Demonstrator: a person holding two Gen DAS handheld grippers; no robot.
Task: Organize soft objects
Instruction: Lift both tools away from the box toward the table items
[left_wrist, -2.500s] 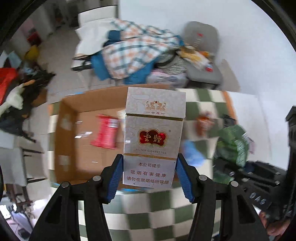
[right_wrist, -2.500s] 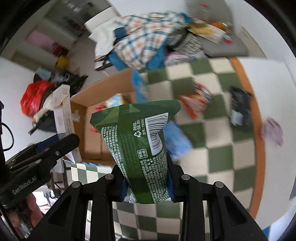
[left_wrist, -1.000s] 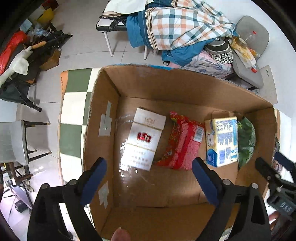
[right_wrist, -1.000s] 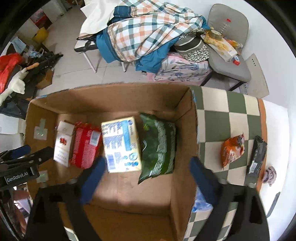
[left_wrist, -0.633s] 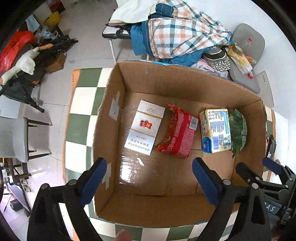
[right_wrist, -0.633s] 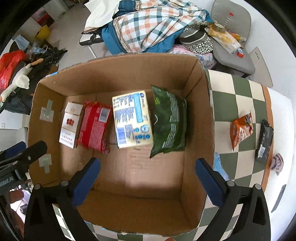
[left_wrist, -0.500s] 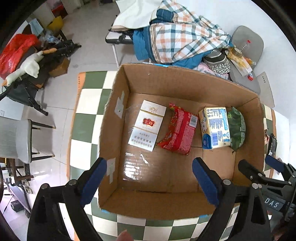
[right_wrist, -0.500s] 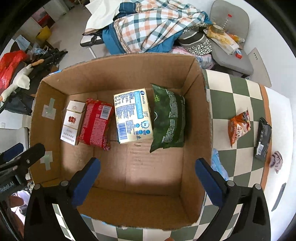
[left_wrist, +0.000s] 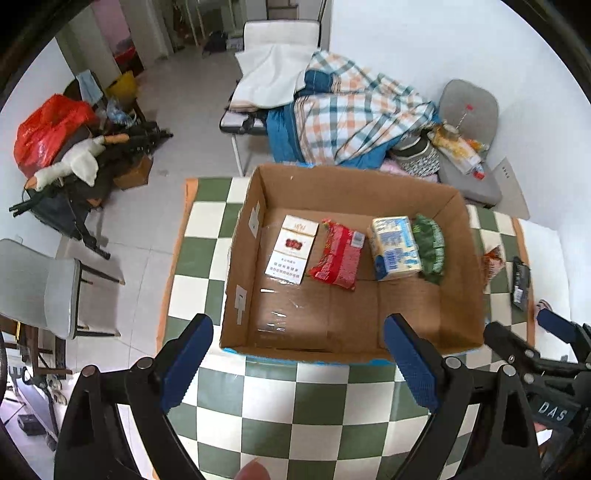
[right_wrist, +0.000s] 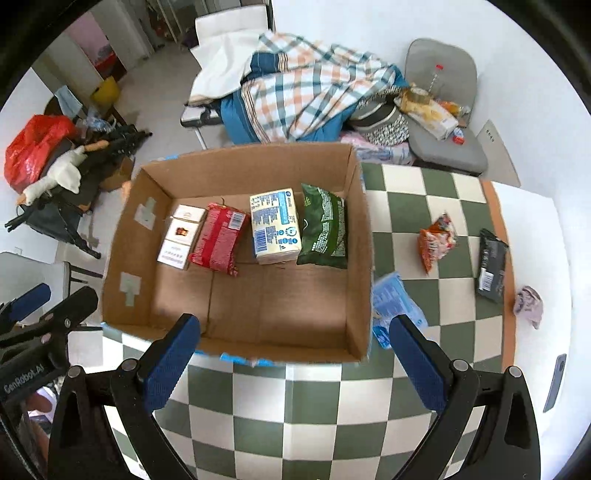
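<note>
An open cardboard box (left_wrist: 240, 254) (right_wrist: 364, 266) stands on the green-and-white checkered table. Along its far side lie a white cigarette carton (left_wrist: 291, 249) (right_wrist: 181, 234), a red packet (left_wrist: 338, 253) (right_wrist: 218, 238), a cream-and-blue pack (left_wrist: 395, 243) (right_wrist: 275, 225) and a green bag (left_wrist: 428, 243) (right_wrist: 325, 225). My left gripper (left_wrist: 297, 358) is open and empty, above the box's near edge. My right gripper (right_wrist: 293, 354) is open and empty, also at the near edge. On the table right of the box lie a blue packet (right_wrist: 395, 302), an orange snack bag (right_wrist: 437, 240) and a black packet (right_wrist: 491, 264).
A crumpled purple cloth (right_wrist: 530, 304) lies at the table's right edge. Behind the table are a bench piled with plaid bedding (right_wrist: 306, 92), a grey chair with clutter (right_wrist: 443, 110), and a white chair (left_wrist: 40, 288) at the left. The right gripper's body (left_wrist: 543, 365) shows in the left view.
Both grippers released their items into the box, the carton from the left and the green bag from the right. Both have since pulled back and up from the box.
</note>
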